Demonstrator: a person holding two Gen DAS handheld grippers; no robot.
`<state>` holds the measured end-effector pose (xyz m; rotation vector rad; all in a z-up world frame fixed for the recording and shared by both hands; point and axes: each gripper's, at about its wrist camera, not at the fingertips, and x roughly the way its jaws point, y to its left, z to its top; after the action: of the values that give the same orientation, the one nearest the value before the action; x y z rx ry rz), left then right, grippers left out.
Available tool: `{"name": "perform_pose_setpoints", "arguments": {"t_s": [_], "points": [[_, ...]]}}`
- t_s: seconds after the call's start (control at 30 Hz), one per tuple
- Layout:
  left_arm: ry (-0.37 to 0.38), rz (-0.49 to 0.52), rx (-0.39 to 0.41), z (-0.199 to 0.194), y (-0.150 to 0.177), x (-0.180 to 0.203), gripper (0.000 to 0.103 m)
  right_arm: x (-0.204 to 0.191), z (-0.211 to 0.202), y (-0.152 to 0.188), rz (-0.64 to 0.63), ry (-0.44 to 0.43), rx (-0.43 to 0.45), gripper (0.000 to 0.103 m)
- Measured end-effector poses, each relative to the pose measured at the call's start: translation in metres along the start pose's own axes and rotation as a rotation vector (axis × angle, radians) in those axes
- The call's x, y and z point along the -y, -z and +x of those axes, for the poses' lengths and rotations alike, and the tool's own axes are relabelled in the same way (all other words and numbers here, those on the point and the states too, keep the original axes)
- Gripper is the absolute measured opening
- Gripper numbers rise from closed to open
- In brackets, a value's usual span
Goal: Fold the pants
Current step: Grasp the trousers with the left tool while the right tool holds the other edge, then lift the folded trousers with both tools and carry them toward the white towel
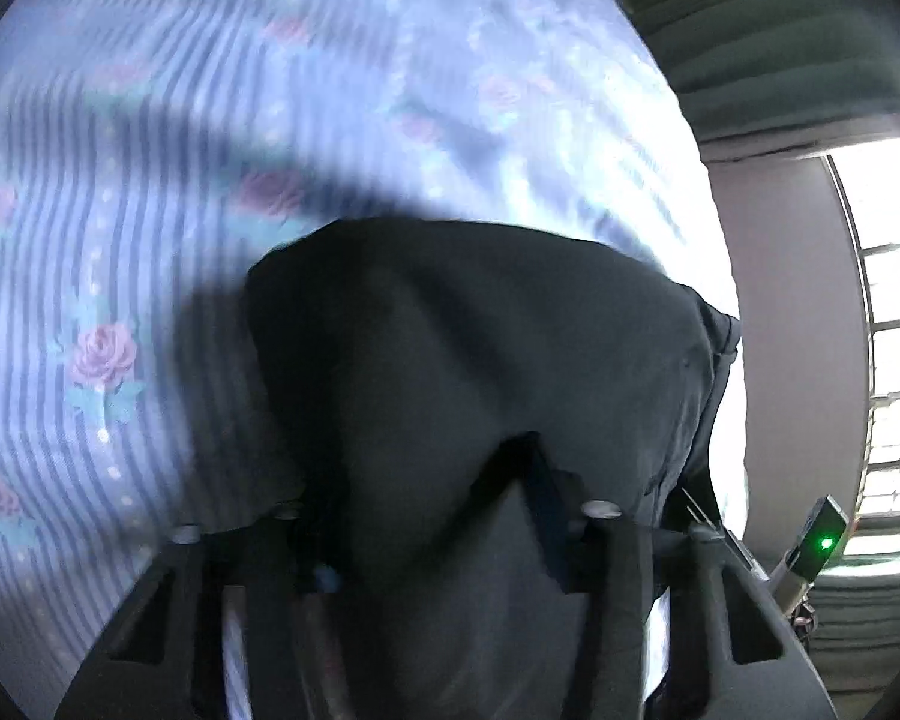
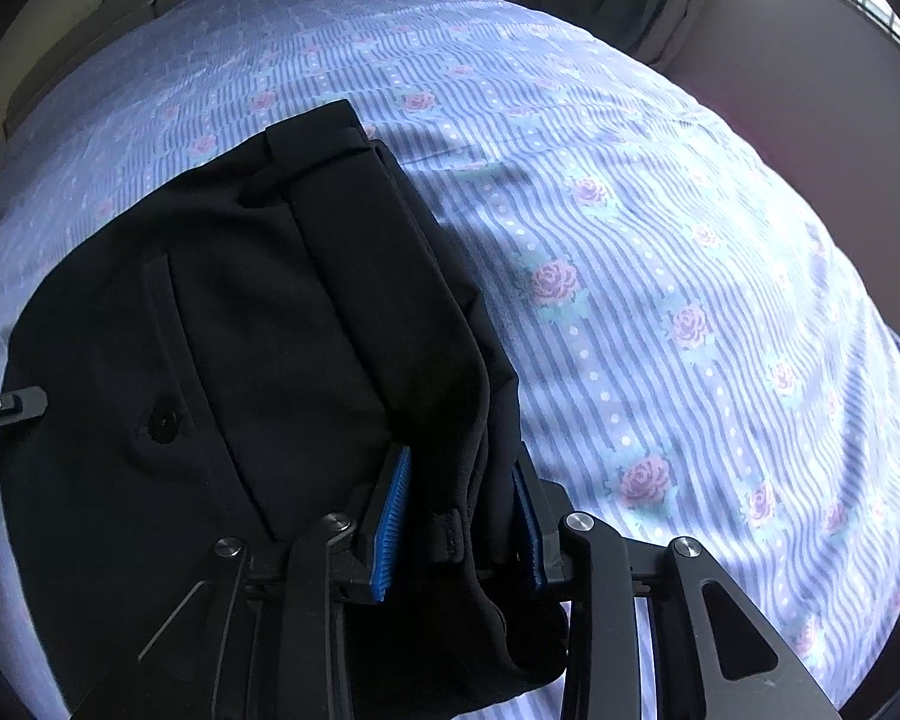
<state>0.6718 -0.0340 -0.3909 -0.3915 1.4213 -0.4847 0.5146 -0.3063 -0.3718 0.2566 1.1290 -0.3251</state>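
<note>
Black pants (image 2: 258, 324) hang over a bed with a blue striped, rose-patterned sheet (image 2: 660, 252). In the right wrist view my right gripper (image 2: 459, 510) is shut on a thick bunch of the waistband, with the blue pads (image 2: 393, 516) on either side of the cloth. A back pocket with a button (image 2: 165, 420) faces the camera. In the left wrist view my left gripper (image 1: 426, 516) is shut on the pants (image 1: 468, 360); the cloth drapes over and hides its fingertips. The view is blurred by motion.
The sheet (image 1: 210, 120) fills most of both views. A grey wall (image 1: 792, 312) and a bright window (image 1: 894, 300) lie to the right of the bed. Green curtains (image 1: 768, 36) hang at the top right. The other gripper's edge (image 2: 12, 405) shows at far left.
</note>
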Motion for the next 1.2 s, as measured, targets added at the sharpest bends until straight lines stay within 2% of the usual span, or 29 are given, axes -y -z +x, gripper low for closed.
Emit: {"name": "perform_pose_setpoints", "arguments": {"t_s": [0.07,0.3,0.5,0.7,0.83,1.0,1.2], "points": [[-0.025,0.009,0.029,-0.012,0.004,0.010,0.026,0.004,-0.004,0.000,0.017,-0.029,-0.007,0.028],[-0.088,0.042,0.062,-0.047,0.021,0.043,0.014,0.014,-0.042,-0.003,0.066,-0.137,0.008,0.020],[-0.127,0.112,0.070,-0.072,0.034,0.074,0.012,0.013,-0.081,-0.006,0.052,-0.230,0.032,0.018],[-0.160,0.113,0.116,-0.117,0.057,0.090,0.012,0.007,-0.118,0.003,0.001,-0.293,0.036,0.017],[-0.178,0.105,0.153,-0.156,0.088,0.096,0.012,0.006,-0.151,0.010,-0.032,-0.331,0.046,0.017],[-0.210,0.066,0.234,-0.194,0.129,0.111,0.012,-0.008,-0.199,0.022,-0.165,-0.366,0.077,0.017],[-0.245,0.014,0.328,-0.239,0.176,0.110,0.012,-0.026,-0.243,0.031,-0.287,-0.425,0.097,0.017]]}}
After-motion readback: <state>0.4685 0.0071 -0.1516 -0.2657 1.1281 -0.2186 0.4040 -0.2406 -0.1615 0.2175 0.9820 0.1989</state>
